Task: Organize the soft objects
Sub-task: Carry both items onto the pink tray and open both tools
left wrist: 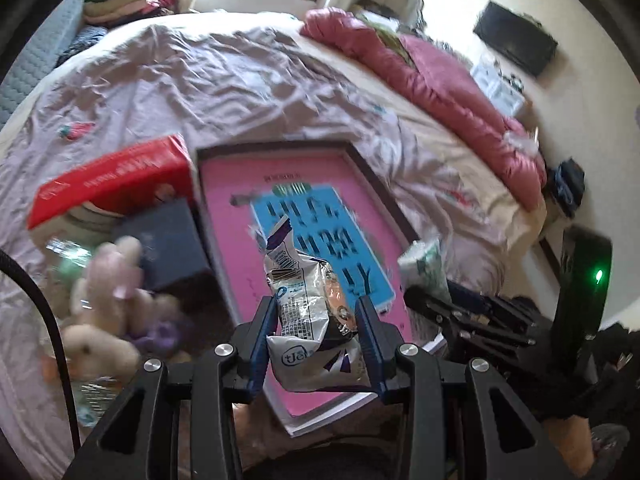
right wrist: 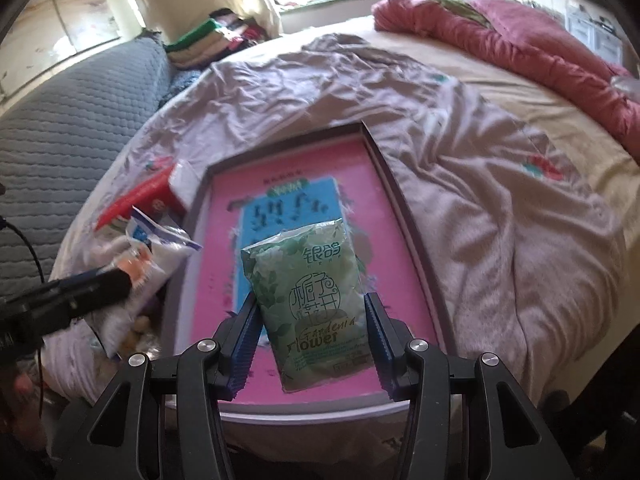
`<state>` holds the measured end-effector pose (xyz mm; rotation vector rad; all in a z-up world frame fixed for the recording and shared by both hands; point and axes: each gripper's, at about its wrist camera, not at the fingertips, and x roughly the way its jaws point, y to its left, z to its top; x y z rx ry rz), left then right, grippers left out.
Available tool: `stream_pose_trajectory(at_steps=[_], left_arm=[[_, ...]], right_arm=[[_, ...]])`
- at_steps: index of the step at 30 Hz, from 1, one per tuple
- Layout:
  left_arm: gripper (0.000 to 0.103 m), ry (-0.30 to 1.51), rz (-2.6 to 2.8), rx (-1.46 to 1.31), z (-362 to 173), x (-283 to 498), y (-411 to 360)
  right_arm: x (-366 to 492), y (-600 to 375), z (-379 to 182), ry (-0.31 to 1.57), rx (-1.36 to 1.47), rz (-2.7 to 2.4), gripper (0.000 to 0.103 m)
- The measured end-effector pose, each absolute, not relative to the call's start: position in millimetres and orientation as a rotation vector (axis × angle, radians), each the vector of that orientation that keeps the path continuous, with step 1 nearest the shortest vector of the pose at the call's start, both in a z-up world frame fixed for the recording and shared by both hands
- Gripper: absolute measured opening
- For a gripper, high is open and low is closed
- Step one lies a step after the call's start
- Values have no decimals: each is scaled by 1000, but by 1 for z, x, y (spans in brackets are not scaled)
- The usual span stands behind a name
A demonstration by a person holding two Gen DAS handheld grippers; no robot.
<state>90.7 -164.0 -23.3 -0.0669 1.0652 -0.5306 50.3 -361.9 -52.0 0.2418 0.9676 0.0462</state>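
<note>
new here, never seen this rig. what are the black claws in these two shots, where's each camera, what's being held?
No robot: a person carries a handheld two-finger gripper in each hand, and each one has a fisheye camera looking along its fingers.

The left wrist view shows the left gripper shut on a crinkled white snack bag. The right wrist view shows the right gripper shut on a green tissue pack printed "Gardenia flower".

Both hang over a shallow box with a pink and blue bottom, lying on a bed's wrinkled sheet. Left of the box are a red box, a dark blue box and a plush toy. A pink quilt lies at the far side.
</note>
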Motion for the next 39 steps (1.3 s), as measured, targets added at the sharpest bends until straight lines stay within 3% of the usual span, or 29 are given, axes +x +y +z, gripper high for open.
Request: stream_pose_trajectory(at_steps=[14,25,39], left_arm=[[41,1152,-558,13,-60,91,-197],[42,1179,-561,29,-67,89,-201],[44,1224,-553,33,-73,83,-197]], right_arm=[[55,-371,-84,1056,246,18,54],[55,-373,-83,1054,239,1,54],[49,-376,-64,1013,245,-13,62]])
